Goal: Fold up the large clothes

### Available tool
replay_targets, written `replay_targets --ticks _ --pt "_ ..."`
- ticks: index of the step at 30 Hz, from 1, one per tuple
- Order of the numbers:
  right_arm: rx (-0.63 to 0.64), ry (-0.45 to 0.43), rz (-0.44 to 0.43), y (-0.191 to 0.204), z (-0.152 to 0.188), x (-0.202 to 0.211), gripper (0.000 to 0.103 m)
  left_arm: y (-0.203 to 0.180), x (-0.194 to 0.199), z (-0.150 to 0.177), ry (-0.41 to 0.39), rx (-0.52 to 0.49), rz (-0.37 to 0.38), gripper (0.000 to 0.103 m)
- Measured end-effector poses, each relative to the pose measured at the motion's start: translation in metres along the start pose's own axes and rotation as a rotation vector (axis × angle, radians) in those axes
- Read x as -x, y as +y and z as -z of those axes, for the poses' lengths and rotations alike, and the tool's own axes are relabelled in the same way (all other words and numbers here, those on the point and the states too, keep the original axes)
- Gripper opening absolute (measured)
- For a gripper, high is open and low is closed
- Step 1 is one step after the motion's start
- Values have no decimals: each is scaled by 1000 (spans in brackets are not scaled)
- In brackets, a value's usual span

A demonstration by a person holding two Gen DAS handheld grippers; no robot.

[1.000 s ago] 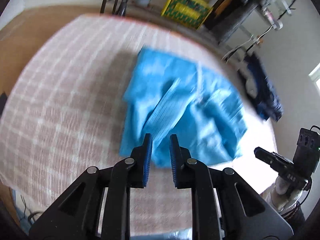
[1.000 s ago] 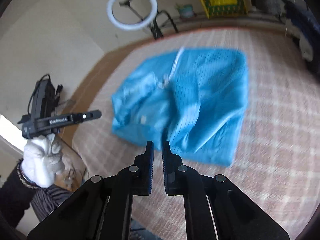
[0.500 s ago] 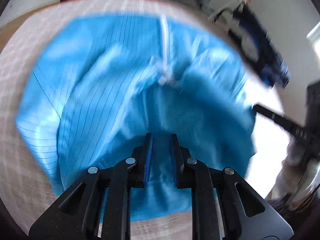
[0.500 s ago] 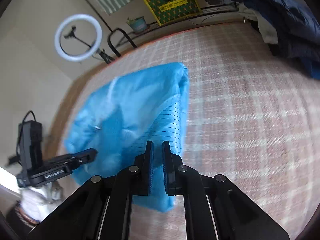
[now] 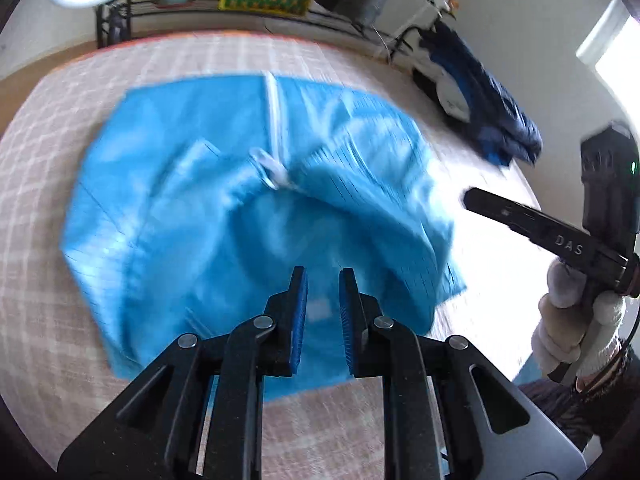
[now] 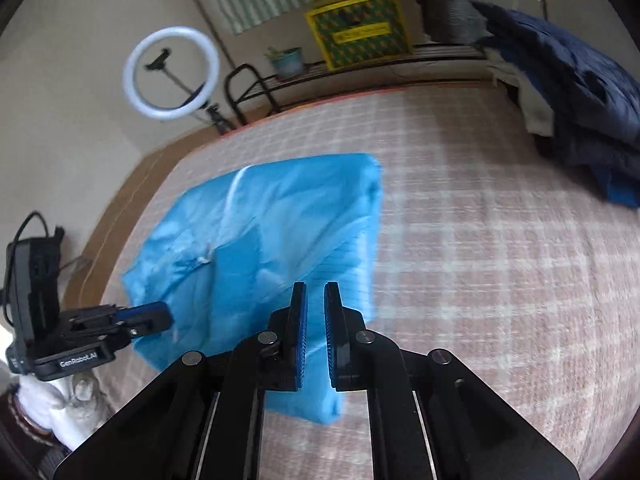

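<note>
A bright blue garment (image 5: pixel 240 200) with a white zip (image 5: pixel 273 112) lies crumpled on the pink checked bed cover (image 5: pixel 40 240). My left gripper (image 5: pixel 323 276) hangs over the garment's near part, its jaws nearly together with nothing between them. The right wrist view shows the garment (image 6: pixel 280 220) from its right side. There my right gripper (image 6: pixel 316 288) hovers over the near right edge, jaws almost closed and empty. Each gripper shows in the other's view, held in a gloved hand (image 5: pixel 572 320): the right gripper (image 5: pixel 480 202) beside the garment's right edge, the left gripper (image 6: pixel 154 316) at its left.
A heap of dark blue clothes (image 6: pixel 560 80) lies at the far right of the bed cover (image 6: pixel 480 260). Beyond the bed stand a ring light (image 6: pixel 172 74), a yellow crate (image 6: pixel 356 30) on a low black rack, and a small plant pot (image 6: pixel 288 62).
Both grippers came down and forward toward the garment. The left now sits over its near part. The right swung toward its right edge. Neither has changed its jaws.
</note>
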State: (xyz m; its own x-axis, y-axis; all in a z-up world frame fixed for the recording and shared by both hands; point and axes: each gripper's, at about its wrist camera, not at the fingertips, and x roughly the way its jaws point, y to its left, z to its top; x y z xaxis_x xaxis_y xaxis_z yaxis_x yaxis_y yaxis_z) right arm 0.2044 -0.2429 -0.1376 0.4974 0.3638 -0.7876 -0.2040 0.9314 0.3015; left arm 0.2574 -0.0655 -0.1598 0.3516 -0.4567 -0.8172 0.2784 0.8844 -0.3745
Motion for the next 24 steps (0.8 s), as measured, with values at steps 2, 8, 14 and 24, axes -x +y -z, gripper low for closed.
replay_targets --ticks 2,8,14,24 --pt "24 29 -5 8 8 -12 7 -2 -10 9 40 -34 -3 15" --pt "95 178 -59 22 33 -55 7 -5 -20 23 78 -76 -28 15" --pt "107 176 -158 17 33 -25 7 18 62 12 -82 -66 -7 15" --pt "25 55 -42 -13 1 -24 7 121 65 -24 -158 156 -160 15"
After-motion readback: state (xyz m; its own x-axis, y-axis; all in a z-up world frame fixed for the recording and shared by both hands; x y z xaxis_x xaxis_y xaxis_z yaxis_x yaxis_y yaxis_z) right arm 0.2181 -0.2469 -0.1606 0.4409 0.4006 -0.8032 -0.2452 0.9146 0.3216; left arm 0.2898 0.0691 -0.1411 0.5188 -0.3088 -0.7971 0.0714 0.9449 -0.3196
